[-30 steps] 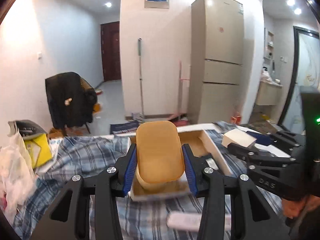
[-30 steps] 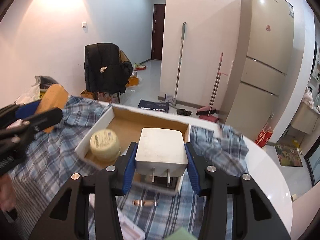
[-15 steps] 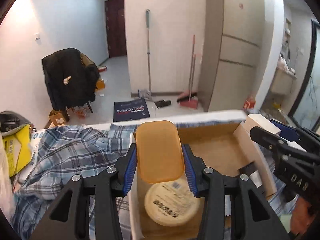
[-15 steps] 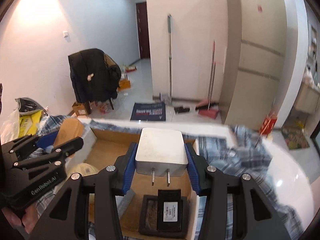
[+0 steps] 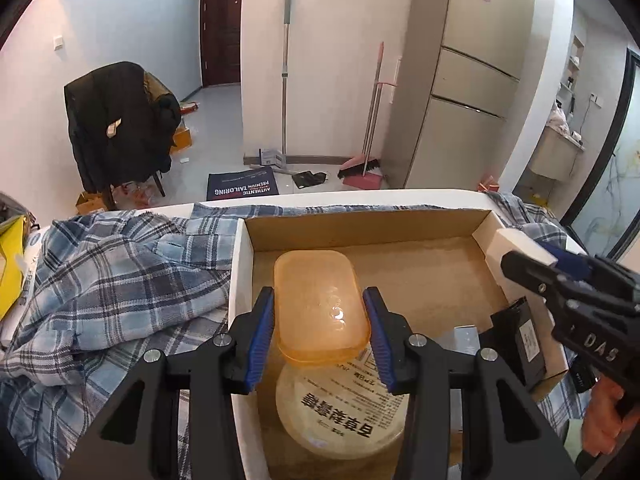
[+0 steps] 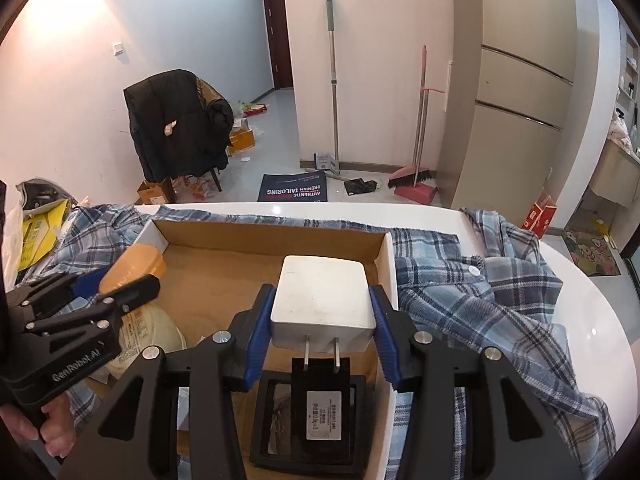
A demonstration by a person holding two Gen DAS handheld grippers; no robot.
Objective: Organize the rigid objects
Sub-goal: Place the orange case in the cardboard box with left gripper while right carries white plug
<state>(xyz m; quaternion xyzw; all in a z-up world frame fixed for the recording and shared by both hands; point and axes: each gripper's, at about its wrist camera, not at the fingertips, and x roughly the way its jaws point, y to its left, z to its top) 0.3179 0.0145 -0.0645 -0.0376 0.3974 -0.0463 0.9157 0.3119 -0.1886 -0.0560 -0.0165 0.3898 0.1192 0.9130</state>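
The left gripper [image 5: 319, 326] clamps its fingers [image 5: 262, 334] on an orange tub [image 5: 320, 308], over the box [image 5: 372, 228] on the desk. The right gripper [image 6: 323, 330] pinches a white charger [image 6: 323, 304] above the box's right side.

An orange container [image 5: 320, 304], a white charger [image 6: 323, 300], brown-lined box [image 5: 400, 256], blue-and-white plaid cloth [image 5: 120, 272].
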